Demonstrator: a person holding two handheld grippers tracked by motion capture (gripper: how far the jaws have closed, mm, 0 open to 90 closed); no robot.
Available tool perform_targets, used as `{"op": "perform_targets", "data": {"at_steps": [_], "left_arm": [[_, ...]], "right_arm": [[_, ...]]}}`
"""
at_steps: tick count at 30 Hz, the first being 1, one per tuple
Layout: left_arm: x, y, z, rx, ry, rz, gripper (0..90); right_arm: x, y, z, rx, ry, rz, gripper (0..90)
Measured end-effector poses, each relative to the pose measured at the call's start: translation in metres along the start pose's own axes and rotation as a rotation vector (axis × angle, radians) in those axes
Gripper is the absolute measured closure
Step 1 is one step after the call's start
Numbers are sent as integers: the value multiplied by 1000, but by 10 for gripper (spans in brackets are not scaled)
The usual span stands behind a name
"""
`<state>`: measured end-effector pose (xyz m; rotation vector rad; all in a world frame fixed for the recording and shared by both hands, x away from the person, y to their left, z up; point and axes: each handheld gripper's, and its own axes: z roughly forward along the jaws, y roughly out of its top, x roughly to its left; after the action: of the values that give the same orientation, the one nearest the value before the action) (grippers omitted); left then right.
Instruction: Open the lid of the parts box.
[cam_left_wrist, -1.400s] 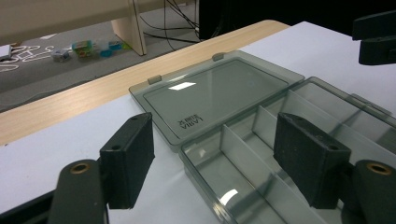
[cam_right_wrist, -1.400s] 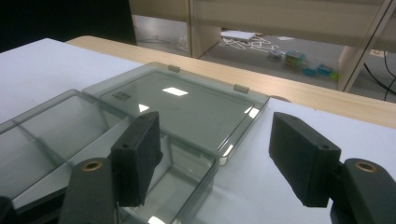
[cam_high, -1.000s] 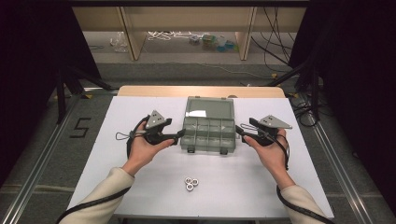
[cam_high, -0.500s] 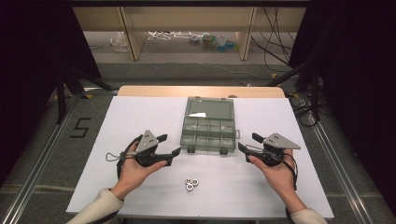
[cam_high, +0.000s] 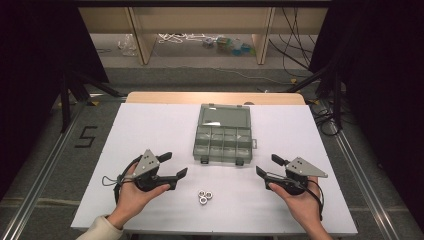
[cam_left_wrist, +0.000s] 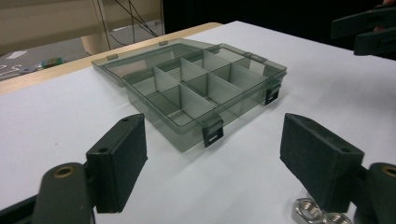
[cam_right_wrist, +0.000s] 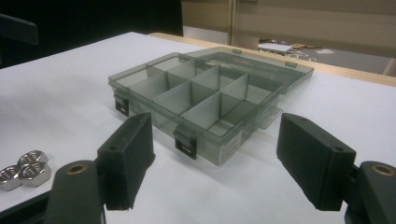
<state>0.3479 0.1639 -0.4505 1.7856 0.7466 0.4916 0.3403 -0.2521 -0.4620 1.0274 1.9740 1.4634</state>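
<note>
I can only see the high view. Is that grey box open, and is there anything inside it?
Observer: Open. In the left gripper view the box has its lid lying flat behind it, and the compartments I can see are empty.
Operator: What are the little shiny things near the front?
Observer: Metal hex nuts, bunched together on the white table.
Operator: Are the grabbers holding anything?
Observer: No. The left gripper has its jaws wide apart with nothing between them, and so does the right gripper.
</note>
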Motion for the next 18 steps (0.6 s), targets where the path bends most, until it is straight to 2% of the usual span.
{"op": "perform_targets", "data": {"at_steps": [2,5,8,9,12,15,18], "left_arm": [[-3,-2,-3,-10,-4,-4,222],[-5,-4,-7,-11,-12,-1,220],[-5,-5,-7,-13,-8,0,219],[-6,-5,-6,-10,-5,3,218],[-7,-5,-5,-15,-12,3,218],[-8,-5,-5,-5,-1,18,219],[-11,-5,-4,-4,-8,18,219]], "right_arm": [[0,-1,-1,-14,0,-1,278],[0,-2,-3,-3,-3,-5,276],[-1,-3,-2,-5,1,1,275],[-1,-3,-2,-4,-11,-4,275],[-1,-3,-2,-5,4,10,274],[-2,-4,-1,-10,-6,10,275],[-2,-4,-2,11,-15,17,279]]}}
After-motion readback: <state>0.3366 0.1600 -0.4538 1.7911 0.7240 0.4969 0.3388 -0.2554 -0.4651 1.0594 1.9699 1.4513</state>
